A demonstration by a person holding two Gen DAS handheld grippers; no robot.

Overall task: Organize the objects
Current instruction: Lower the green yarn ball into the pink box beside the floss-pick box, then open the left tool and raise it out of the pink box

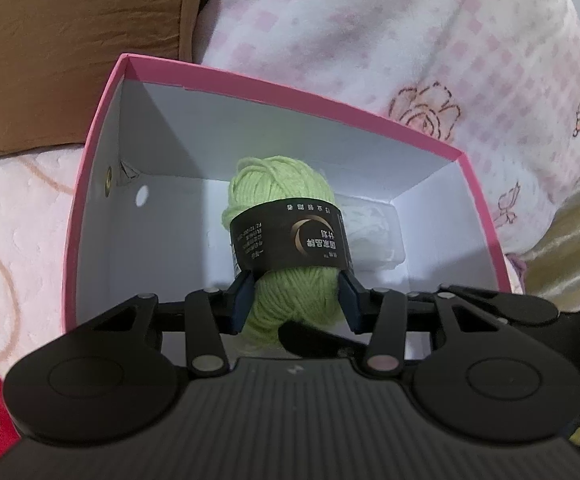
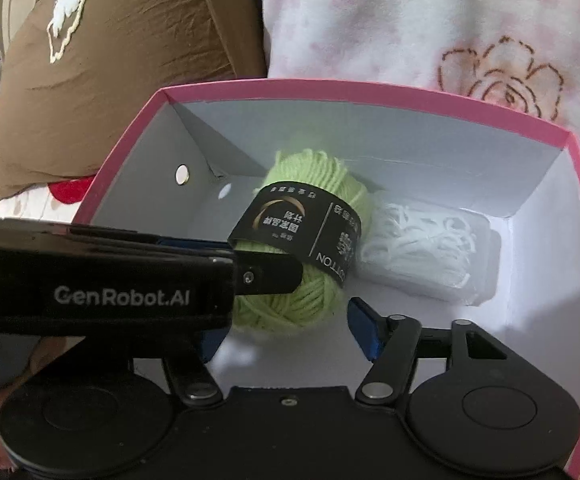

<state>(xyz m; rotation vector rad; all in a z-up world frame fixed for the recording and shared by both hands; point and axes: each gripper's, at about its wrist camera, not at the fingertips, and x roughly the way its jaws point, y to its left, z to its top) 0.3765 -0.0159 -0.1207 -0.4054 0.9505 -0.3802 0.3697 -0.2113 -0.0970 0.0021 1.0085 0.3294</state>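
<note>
Yarn ball (image 1: 286, 236), green with a black band, sits low inside the pink box (image 1: 90, 184), pinched by the left hand-held gripper (image 1: 296, 300). Right hand-held gripper (image 2: 290, 320) hovers empty, jaws narrow. Placing seems underway; next, release beside the white cord (image 2: 422, 240).

The left tool (image 1: 296, 298) grips a green yarn ball (image 1: 286, 216) by its lower end, inside a pink box (image 1: 290, 92); a white bundle (image 1: 372, 232) lies just beside it.
</note>
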